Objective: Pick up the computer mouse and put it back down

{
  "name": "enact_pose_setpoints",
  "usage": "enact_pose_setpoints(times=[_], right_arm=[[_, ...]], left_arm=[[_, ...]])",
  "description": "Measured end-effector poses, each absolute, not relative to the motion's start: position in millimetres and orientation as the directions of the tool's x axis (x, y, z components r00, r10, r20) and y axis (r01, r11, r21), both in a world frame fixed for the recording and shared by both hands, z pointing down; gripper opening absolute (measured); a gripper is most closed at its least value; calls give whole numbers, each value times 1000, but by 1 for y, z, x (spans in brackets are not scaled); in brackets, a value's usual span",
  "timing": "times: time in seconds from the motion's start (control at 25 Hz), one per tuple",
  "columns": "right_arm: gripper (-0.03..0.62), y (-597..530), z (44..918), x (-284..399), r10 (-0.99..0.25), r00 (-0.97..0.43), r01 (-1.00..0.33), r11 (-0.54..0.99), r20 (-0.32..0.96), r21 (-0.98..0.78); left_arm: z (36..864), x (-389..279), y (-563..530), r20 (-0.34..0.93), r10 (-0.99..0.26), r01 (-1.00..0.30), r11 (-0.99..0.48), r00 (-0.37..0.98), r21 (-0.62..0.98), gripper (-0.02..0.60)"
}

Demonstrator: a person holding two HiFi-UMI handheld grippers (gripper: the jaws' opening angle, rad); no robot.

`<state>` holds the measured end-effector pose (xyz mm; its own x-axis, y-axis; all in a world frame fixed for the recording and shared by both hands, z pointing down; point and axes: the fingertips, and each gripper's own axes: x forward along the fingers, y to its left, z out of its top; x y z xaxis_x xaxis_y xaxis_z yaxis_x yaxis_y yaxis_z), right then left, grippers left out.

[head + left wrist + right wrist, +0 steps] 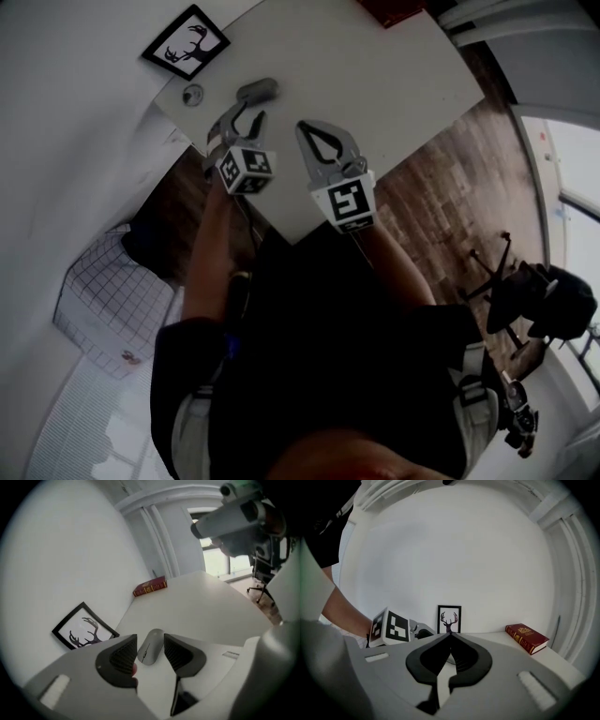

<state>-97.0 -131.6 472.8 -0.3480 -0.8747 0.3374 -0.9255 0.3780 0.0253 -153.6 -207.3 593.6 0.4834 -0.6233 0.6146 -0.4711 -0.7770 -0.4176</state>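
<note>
A grey computer mouse (257,91) lies on the white table (375,94) near its left corner. In the left gripper view the mouse (151,648) sits flat on the table just ahead of the two dark pads (123,657), in line with the gap. My left gripper (248,114) is open and its pads do not touch the mouse. My right gripper (302,127) hovers over the table to the right of the left one. Its jaws are shut with nothing between them (450,635). The left gripper's marker cube (390,626) shows in the right gripper view.
A framed deer picture (186,42) leans on the wall behind the mouse, with a small round object (192,94) beside it. A red book (150,586) lies at the table's far end. The table's near edge (281,230) is close to my body. An office chair (534,300) stands on the wood floor.
</note>
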Motion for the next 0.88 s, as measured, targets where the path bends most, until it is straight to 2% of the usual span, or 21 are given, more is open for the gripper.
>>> enact_pose_setpoints(times=[0.2, 0.52, 0.72, 0.88], right_arm=[[14, -130, 481, -90, -868, -341, -929, 369, 361, 12], [14, -133, 490, -72, -870, -316, -938, 346, 378, 12], [14, -132, 496, -63, -870, -300, -944, 330, 391, 11], [14, -135, 496, -61, -872, -295, -947, 320, 391, -1]], left_arm=[[619, -151, -216, 680, -597, -364, -801, 425, -476, 240], [655, -146, -233, 732, -569, -231, -822, 375, -520, 275], [671, -143, -237, 793, -504, -146, -862, 343, -485, 330], [681, -142, -246, 826, -463, -95, -884, 321, -458, 342]])
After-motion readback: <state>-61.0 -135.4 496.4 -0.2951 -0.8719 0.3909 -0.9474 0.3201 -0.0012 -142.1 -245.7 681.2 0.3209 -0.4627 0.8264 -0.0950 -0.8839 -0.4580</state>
